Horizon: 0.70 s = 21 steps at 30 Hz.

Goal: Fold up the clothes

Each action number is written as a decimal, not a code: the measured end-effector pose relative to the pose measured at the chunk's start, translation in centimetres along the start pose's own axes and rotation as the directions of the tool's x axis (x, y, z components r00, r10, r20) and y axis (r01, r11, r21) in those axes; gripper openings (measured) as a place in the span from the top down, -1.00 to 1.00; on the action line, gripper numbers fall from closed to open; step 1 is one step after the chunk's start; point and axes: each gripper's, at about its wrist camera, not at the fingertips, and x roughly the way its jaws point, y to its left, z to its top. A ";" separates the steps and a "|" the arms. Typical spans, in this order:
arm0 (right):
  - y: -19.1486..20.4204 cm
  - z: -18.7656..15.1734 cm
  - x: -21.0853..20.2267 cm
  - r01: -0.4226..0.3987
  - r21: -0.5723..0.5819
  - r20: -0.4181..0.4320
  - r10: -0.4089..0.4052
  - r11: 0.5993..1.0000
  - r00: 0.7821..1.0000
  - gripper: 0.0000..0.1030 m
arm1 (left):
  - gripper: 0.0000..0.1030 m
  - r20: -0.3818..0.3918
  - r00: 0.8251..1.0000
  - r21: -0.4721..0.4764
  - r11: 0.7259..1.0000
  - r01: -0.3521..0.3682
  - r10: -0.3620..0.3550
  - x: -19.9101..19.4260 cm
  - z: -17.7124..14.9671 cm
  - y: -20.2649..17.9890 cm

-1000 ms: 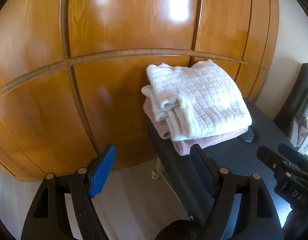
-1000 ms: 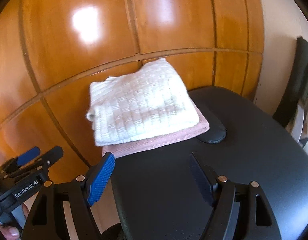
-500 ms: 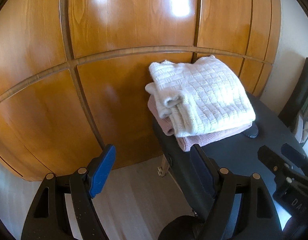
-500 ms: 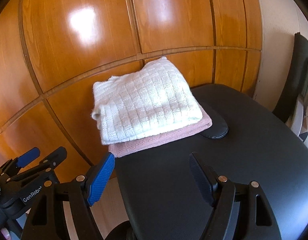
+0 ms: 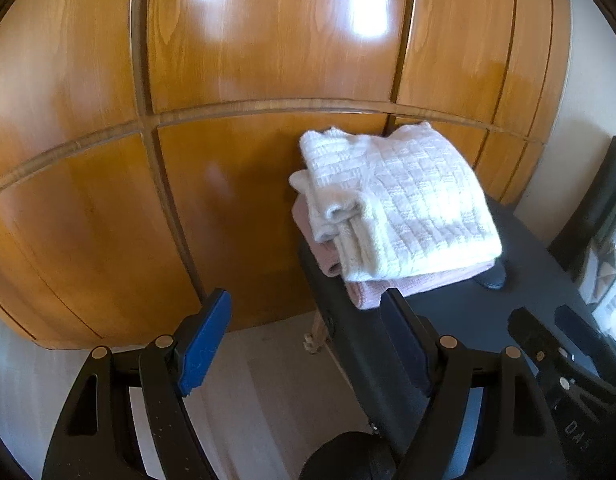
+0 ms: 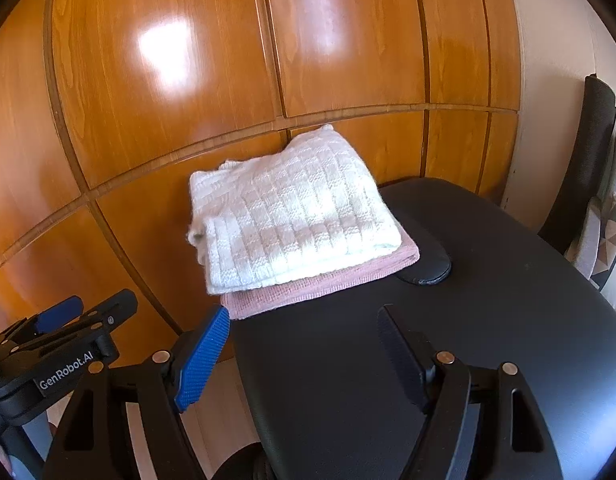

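Presently, a wooden wardrobe (image 6: pixel 308 80) fills the background from nine to three o'clock. Before it stands a black padded table (image 6: pixel 488 320), its near end rounded. At the table's far corner, toward twelve o'clock in the right wrist view, a folded white knit sweater (image 6: pixel 292 220) lies squarely on a folded pink garment (image 6: pixel 316 292). A small black pad (image 6: pixel 426 266) sits just beside the stack at three o'clock. The left gripper (image 5: pixel 308 344) and right gripper (image 6: pixel 304 356) both hover with jaws spread wide, nothing between them.
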 end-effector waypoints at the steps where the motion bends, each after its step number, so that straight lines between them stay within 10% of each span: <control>1: 0.0 0.0 -0.1 0.000 0.000 0.002 0.000 1.000 1.000 -0.51 | -0.55 0.002 0.999 0.026 0.999 -0.032 0.032 0.0 0.1 -0.5; 15: -0.5 0.3 -0.6 -0.010 0.019 0.021 0.010 1.000 1.000 -0.51 | -0.55 -0.075 0.996 0.075 0.996 0.057 -0.052 0.4 -0.8 -1.8; 21: -0.5 0.3 -0.6 -0.013 0.021 0.017 0.012 1.000 1.000 -0.51 | -0.55 0.025 0.998 0.094 0.994 -0.061 0.059 -0.8 -1.1 -2.0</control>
